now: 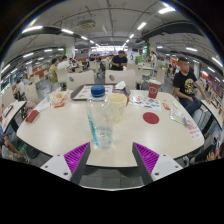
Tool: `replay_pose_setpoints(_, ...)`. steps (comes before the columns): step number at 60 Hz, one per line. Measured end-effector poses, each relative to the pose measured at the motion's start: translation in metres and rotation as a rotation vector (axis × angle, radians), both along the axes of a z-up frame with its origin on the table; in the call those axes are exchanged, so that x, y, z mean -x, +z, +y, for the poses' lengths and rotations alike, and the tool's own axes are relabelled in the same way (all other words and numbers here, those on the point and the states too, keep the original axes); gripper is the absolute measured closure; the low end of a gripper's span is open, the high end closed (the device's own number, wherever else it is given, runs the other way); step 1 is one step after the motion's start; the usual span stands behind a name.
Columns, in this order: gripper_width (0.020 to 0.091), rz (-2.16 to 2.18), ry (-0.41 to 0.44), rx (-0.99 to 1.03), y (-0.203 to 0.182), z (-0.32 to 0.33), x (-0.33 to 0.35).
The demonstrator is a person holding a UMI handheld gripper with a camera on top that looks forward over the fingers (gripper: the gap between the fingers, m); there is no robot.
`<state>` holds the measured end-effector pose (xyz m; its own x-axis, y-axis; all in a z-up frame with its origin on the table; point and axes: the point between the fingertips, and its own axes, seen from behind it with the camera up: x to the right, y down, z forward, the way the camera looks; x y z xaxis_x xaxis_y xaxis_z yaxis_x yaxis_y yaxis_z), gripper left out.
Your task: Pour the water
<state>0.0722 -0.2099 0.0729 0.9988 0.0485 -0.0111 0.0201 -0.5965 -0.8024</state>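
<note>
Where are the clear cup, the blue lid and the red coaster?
clear cup [99, 128], gripper view, mid wall, just ahead of the open claw
blue lid [97, 90], gripper view, top face
red coaster [151, 117], gripper view, centre

Tool [104, 158] open; clear cup [99, 127], seemingly empty, on white table [60, 130] just ahead

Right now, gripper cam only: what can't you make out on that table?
- Clear cup just ahead of the fingers: its water level, see-through and too small in the gripper view.
- Container with blue lid beyond it: contents, hidden by the lid.
- Red cup: inside, angle too low.
- Small items by the seated person: too small to identify.
- Gripper: fingers open, holding nothing; their bases are cut off.
</note>
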Motion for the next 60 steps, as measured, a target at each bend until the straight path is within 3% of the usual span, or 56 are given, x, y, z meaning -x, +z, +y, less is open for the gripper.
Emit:
replay_pose_setpoints(18,0.0266,0.028,-0.042,-0.147,-0.014,0.089,0.034)
replay_pose_setpoints(22,0.0380,0.036,-0.047,-0.168,-0.017,0.104,0.034)
replay_pose_setpoints(24,0.0512,0.036,-0.041,-0.175,-0.018,0.108,0.036)
replay_pose_setpoints(25,0.0544,0.036,-0.038,-0.181,-0.017,0.110,0.037)
replay_pose_setpoints(38,0.0685,0.001,-0.056,-0.188,-0.016,0.114,0.031)
replay_pose_setpoints(50,0.0684,-0.080,-0.101,-0.195,0.026,0.119,0.000)
replay_pose_setpoints(60,0.0685,-0.356,-0.134,-0.199,0.081,0.144,-0.076)
